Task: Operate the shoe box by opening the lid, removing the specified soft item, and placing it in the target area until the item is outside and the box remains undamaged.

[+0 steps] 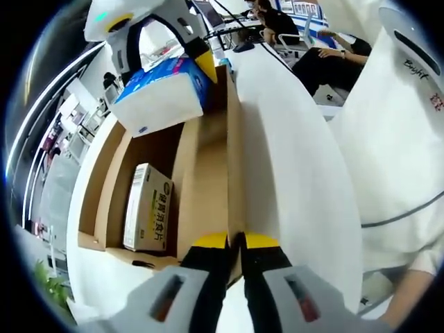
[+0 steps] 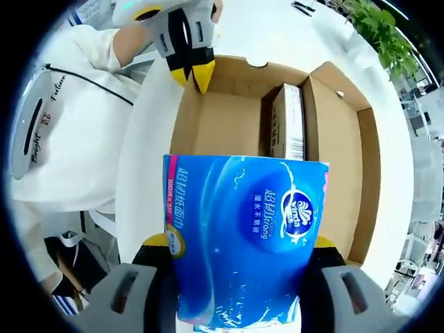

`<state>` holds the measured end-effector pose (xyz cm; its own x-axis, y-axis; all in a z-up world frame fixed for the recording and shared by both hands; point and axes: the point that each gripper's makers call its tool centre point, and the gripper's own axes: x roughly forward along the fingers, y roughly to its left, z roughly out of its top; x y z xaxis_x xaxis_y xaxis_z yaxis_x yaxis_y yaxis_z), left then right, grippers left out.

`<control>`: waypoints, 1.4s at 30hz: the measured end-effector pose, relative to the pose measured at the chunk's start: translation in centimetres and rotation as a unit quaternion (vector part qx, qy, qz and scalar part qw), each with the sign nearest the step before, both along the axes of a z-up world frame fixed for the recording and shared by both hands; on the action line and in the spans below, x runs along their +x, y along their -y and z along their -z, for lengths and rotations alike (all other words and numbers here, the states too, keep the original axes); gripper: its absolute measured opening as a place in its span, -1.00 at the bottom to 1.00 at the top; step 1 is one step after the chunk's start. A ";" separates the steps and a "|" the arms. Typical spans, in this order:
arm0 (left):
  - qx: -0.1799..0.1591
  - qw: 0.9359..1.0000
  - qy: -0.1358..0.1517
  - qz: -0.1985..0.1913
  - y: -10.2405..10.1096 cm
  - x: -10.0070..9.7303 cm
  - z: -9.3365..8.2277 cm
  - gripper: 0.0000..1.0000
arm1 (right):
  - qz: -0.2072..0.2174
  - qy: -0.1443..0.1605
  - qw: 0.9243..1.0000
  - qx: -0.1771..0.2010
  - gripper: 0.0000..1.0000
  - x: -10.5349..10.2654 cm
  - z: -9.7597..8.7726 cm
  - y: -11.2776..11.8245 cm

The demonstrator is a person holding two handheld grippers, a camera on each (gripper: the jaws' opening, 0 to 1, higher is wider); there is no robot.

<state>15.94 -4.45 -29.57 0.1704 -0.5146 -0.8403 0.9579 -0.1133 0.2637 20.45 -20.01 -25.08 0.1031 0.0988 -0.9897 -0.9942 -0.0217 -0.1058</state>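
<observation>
**Tissue pack held above the open shoe box**

The blue tissue pack point(image 2: 243, 239) sits pinched between the right gripper point(image 2: 239, 260) jaws, its printed face toward the camera. In the left gripper view the same pack point(image 1: 163, 94) hangs at about eleven o'clock, above the open shoe box point(image 1: 201, 180) and apart from its floor, with the right gripper point(image 1: 177, 31) clamped on it from above.

The left gripper point(image 1: 236, 241) has its yellow-tipped jaws pressed together on the upright cardboard wall of the box, at six o'clock in its own view. In the right gripper view it point(image 2: 191, 69) grips the far edge of the box point(image 2: 222, 125) at about eleven o'clock.

Inside the box, a small carton with a barcode point(image 2: 288, 121) stands against one side wall; in the left gripper view it point(image 1: 147, 208) lies at about eight o'clock.

The box rests on a white table point(image 1: 298, 159). A person in white clothing point(image 2: 69, 132) stands just beside it. Green leaves point(image 2: 381, 31) show at one o'clock in the right gripper view, probably a potted plant.
</observation>
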 end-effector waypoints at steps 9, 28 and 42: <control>0.000 1.000 0.000 -0.002 0.0 0.0 0.0 -0.89 | -0.004 0.006 1.000 -0.003 0.37 -0.2 -1.0 0.6; 0.001 1.000 0.000 -0.001 0.0 0.0 0.1 -0.89 | 0.022 0.021 1.000 -0.003 0.38 -0.5 -2.8 3.6; -0.001 1.000 0.000 -0.002 -0.1 0.1 0.0 -0.89 | 0.035 0.032 0.999 -0.009 0.37 -0.3 -3.9 6.3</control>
